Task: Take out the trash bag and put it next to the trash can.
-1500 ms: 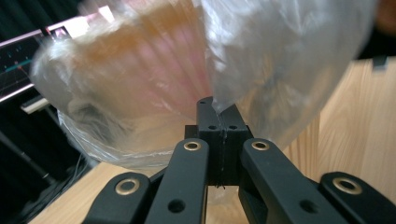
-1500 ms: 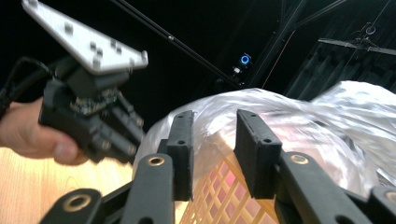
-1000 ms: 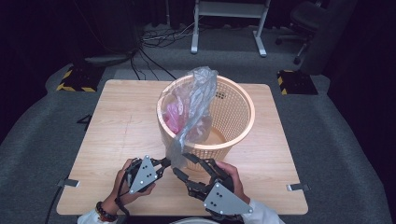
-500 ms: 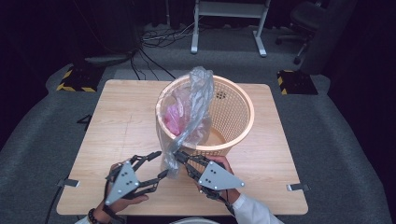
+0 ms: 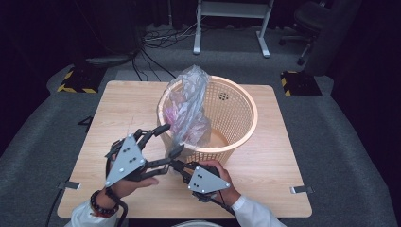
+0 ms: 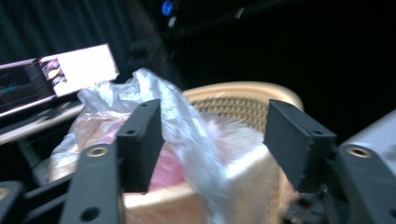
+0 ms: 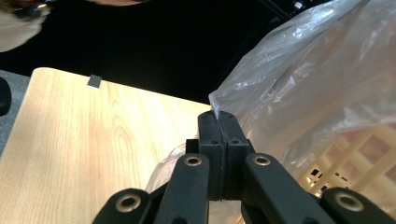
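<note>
- The plastic bag (image 5: 187,111), draped over the basket (image 5: 236,118) rim at 9 o'clock, is pinched by the clenched right tongs (image 5: 174,152).
- The left tongs (image 5: 166,146), just opened, are held released, empty.

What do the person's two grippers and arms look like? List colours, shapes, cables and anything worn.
Both the left gripper and the right gripper are black linkage frames with flat rectangular jaws and brass-coloured pivot rivets. Each carries a grey three-cornered plate with small dark dots. The left wrist wears a dark bead bracelet, with a black cable trailing beside it. Both sleeves are white.
</note>
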A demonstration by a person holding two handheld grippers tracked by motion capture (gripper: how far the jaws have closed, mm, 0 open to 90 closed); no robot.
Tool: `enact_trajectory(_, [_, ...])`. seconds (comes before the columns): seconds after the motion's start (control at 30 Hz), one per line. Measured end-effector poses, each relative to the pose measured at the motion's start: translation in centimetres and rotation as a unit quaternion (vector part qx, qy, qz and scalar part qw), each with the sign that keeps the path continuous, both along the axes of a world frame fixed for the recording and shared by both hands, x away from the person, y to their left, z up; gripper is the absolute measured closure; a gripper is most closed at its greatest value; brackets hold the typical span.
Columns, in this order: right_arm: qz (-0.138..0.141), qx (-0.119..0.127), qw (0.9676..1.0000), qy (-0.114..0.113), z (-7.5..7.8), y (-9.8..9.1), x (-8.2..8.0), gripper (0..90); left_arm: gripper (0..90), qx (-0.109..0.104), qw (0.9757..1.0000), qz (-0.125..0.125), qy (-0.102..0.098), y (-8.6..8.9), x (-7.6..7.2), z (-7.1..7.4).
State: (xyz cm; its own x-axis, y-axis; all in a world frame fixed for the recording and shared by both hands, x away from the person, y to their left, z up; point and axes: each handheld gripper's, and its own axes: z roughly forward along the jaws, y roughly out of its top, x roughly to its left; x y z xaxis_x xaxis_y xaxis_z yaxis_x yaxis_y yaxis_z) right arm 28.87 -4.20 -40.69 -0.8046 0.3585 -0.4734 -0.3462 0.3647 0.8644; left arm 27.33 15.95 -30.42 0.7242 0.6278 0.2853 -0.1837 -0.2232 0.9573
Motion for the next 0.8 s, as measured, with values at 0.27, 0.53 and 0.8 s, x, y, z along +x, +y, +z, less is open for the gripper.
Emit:
enact_trajectory(0.27, [-0.003,0.012,0.9999,0.003,-0.4,-0.7,0.0,89.9,89.6,0.02,0.9993,0.029,-0.015,1.8,1.8,-1.4])
enact_trajectory(0.53, [-0.003,0.037,0.9991,0.02,-0.4,-1.5,0.1,89.9,89.7,0.025,0.9968,0.076,-0.011,4.6,2.4,-3.3])
enact_trajectory(0.8, [-0.015,0.091,0.9956,0.016,-0.1,-2.3,0.0,89.7,89.6,0.046,0.9962,0.063,0.039,5.2,3.5,-6.1])
